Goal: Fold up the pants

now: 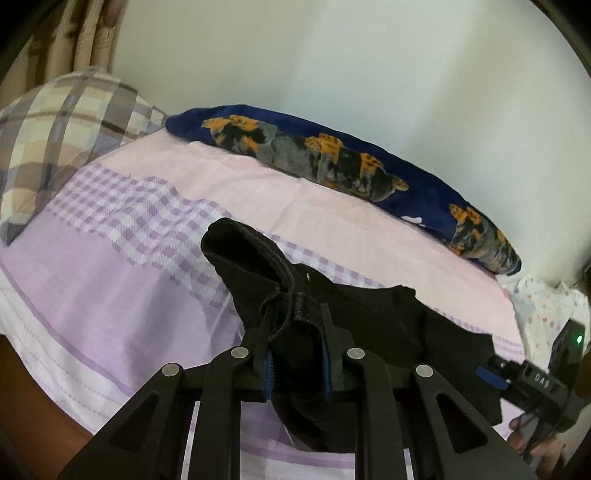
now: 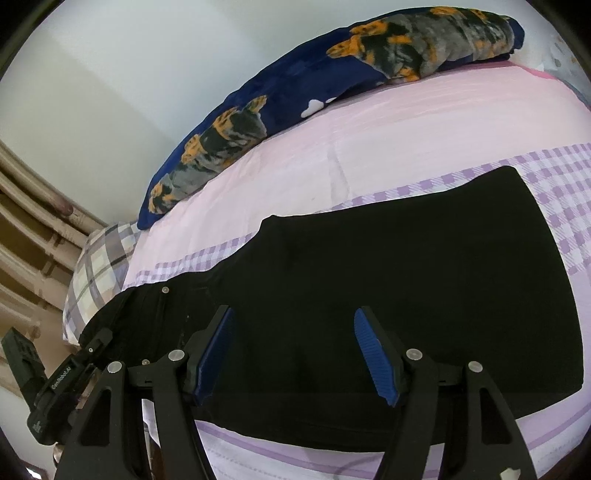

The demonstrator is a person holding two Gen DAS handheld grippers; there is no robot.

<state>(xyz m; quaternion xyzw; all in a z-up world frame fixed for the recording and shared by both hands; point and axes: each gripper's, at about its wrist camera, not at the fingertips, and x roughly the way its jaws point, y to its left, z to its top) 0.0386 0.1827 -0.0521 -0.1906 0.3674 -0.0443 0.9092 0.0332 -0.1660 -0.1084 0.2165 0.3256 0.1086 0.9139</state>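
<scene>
Black hand-held gripper (image 2: 293, 350), ribbed blue pads (image 2: 373, 354), silver pivot screws (image 2: 176, 355); white lettering

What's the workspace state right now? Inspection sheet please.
Surface: bed sheet, pink with a lilac check band.
Job's things: black pants, mostly flat on the sheet; waistband end bunched and lifted.
Clutter: blue blanket with an orange-grey print along the wall; plaid pillow; spotted cloth at the bed's far edge.
Grippers: left gripper shut on the waistband; right gripper open above the pants, holding nothing.
Cables: nothing seen.
Surroundings: white wall, curtain.
</scene>
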